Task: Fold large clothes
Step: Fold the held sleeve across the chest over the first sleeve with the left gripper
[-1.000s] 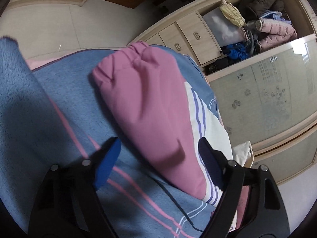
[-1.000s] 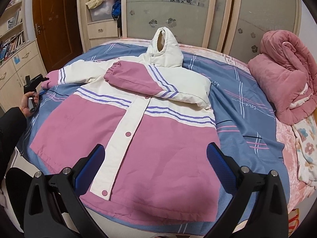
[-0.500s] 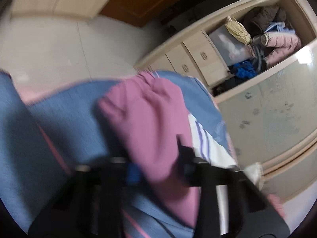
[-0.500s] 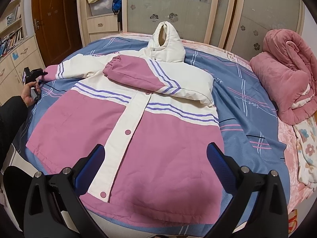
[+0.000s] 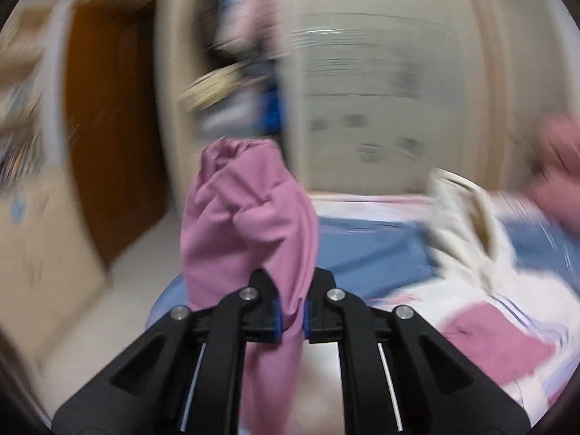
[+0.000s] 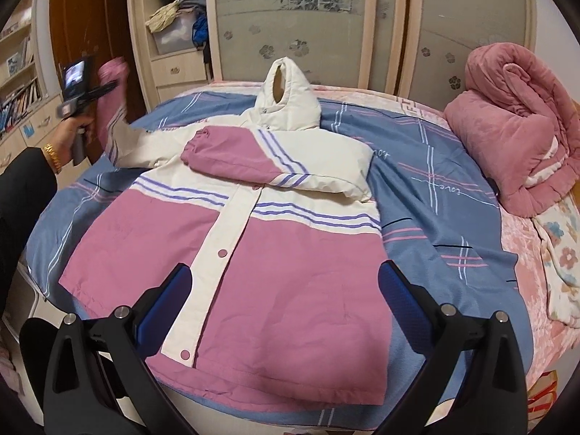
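Between left gripper point(image 5: 290, 317) fingers: pink sleeve cuff point(image 5: 250, 224) clamped, lifted.
Right gripper point(image 6: 286, 301): fingers spread, empty.
Done: other sleeve point(image 6: 246, 163) folded across jacket point(image 6: 232, 253).
Left: this sleeve, body folds.

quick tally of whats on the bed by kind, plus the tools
jackets: 1, pink and white jacket, one sleeve lifted off the bed
rolled pink quilts: 1
floral blankets: 1
tools: 2, left tool shut on the sleeve, right tool open
total: 5
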A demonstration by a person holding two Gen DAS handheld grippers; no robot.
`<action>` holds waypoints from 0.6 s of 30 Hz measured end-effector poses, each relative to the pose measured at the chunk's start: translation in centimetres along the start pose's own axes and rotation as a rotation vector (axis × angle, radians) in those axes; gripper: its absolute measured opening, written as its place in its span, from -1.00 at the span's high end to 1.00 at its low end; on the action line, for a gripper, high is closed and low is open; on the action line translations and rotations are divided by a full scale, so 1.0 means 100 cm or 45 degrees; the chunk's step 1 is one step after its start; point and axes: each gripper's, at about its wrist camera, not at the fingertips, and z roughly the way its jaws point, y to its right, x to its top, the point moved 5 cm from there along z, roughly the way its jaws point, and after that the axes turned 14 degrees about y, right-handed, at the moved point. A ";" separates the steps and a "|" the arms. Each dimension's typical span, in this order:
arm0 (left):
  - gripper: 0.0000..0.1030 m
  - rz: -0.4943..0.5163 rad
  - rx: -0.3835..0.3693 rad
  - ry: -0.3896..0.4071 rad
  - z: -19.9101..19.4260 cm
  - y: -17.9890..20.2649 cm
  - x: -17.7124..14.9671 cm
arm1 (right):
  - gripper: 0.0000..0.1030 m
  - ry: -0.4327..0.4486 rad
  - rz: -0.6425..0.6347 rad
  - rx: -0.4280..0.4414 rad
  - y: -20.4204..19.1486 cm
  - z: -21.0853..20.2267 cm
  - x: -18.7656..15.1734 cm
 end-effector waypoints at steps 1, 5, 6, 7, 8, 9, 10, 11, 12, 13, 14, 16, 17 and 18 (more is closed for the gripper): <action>0.86 0.047 -0.047 0.006 -0.003 0.025 0.003 | -0.97 0.007 0.008 -0.001 0.003 -0.003 0.001; 0.85 0.203 -0.330 -0.054 -0.019 0.167 -0.017 | -0.97 0.038 0.050 -0.009 0.017 -0.014 0.004; 0.84 0.227 -0.360 -0.080 -0.020 0.190 -0.030 | -0.97 0.042 0.055 -0.011 0.019 -0.016 0.004; 0.83 0.246 -0.384 -0.137 -0.017 0.219 -0.052 | -0.97 0.046 0.062 -0.011 0.022 -0.018 0.004; 0.75 0.248 -0.385 -0.192 -0.014 0.234 -0.071 | -0.97 0.050 0.067 -0.011 0.024 -0.021 0.005; 0.72 0.243 -0.386 -0.269 -0.008 0.249 -0.094 | -0.97 0.053 0.069 -0.009 0.024 -0.022 0.005; 0.66 0.231 -0.378 -0.356 0.000 0.260 -0.119 | -0.97 0.055 0.070 -0.008 0.026 -0.023 0.005; 0.52 0.216 -0.368 -0.403 0.004 0.264 -0.133 | -0.97 0.055 0.072 -0.008 0.028 -0.025 0.004; 0.29 0.187 -0.355 -0.462 0.006 0.267 -0.151 | -0.97 0.056 0.073 -0.011 0.029 -0.027 0.003; 0.17 0.162 -0.344 -0.483 0.006 0.268 -0.163 | -0.97 0.059 0.077 -0.014 0.032 -0.029 0.003; -0.21 0.140 -0.346 -0.473 0.005 0.265 -0.166 | -0.97 0.062 0.082 -0.015 0.034 -0.032 0.002; -0.96 0.035 -0.382 -0.423 -0.008 0.257 -0.158 | -0.97 0.070 0.091 -0.016 0.039 -0.037 0.002; -0.96 -0.021 -0.409 -0.419 -0.013 0.254 -0.154 | -0.97 0.072 0.095 -0.017 0.041 -0.038 0.002; -0.96 -0.083 -0.428 -0.446 -0.015 0.250 -0.150 | -0.97 0.074 0.099 -0.018 0.042 -0.040 0.002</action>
